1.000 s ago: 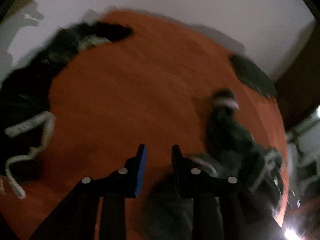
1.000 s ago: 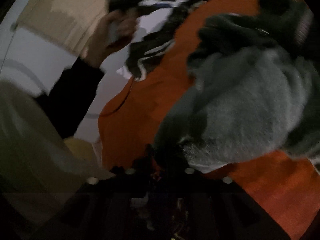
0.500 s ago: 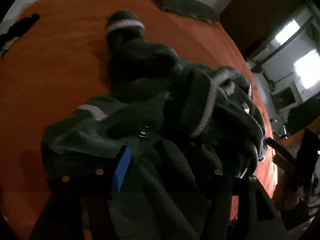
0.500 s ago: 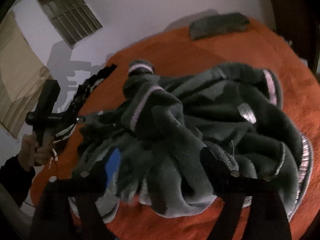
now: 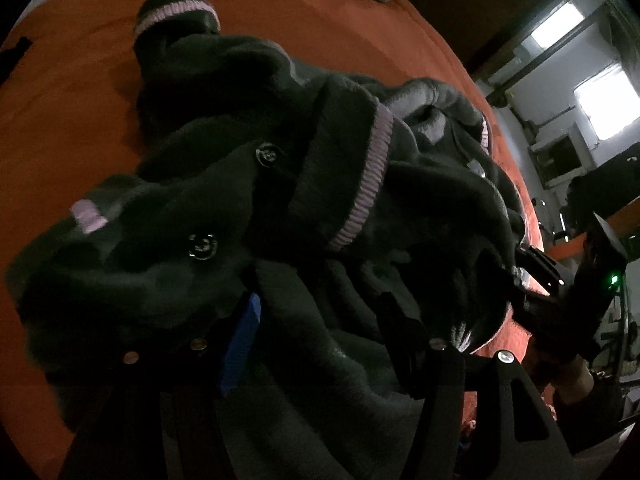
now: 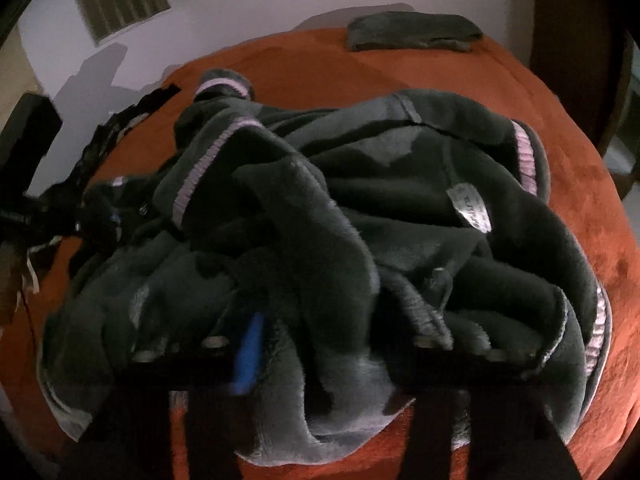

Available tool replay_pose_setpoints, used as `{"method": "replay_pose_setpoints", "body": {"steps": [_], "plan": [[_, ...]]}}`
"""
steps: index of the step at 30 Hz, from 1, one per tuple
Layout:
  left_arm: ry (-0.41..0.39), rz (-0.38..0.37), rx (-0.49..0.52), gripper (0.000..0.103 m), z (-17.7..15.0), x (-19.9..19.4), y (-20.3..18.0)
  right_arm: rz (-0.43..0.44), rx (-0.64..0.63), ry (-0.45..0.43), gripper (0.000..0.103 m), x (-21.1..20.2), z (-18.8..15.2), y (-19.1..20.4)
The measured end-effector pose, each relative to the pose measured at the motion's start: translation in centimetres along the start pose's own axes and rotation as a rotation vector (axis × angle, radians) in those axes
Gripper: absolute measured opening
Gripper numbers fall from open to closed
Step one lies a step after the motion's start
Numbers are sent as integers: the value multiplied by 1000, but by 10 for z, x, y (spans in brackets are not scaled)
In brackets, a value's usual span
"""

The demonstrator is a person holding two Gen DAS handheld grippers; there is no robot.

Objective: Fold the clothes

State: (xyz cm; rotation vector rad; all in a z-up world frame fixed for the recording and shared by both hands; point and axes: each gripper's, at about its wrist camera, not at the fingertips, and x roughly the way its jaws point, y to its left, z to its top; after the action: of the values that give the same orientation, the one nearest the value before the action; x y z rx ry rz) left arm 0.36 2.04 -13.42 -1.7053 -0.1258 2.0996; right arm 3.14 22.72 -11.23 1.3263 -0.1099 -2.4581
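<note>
A crumpled dark grey fleece jacket [image 5: 248,184] with pale pink ribbed trim and snap buttons lies in a heap on the orange bed cover [image 5: 64,92]. It also fills the right wrist view [image 6: 360,216], white label up. My left gripper [image 5: 320,320] is open, its jaws pushed into the fleece, with cloth lying between them. My right gripper [image 6: 332,336] is open too, jaws wide apart and sunk in the near edge of the jacket. The right gripper shows at the right edge of the left wrist view [image 5: 560,280].
A folded grey garment [image 6: 412,32] lies at the far edge of the bed by the white wall. A dark garment [image 6: 112,128] lies at the left of the bed. A window and dark furniture [image 5: 600,104] stand at the right.
Both grippers have swung round to the jacket and closed in on it. The right gripper, shut a second ago, has opened. The left jaws have spread and pushed into the fleece.
</note>
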Motion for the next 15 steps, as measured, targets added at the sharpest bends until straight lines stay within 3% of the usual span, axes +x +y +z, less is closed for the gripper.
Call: {"method": "replay_pose_setpoints", "body": {"steps": [5, 15], "plan": [[16, -28, 18, 62, 5, 10, -11, 46, 89, -28, 20, -28, -15, -20], [21, -59, 112, 62, 29, 28, -50, 56, 289, 69, 20, -71, -89, -59]]}}
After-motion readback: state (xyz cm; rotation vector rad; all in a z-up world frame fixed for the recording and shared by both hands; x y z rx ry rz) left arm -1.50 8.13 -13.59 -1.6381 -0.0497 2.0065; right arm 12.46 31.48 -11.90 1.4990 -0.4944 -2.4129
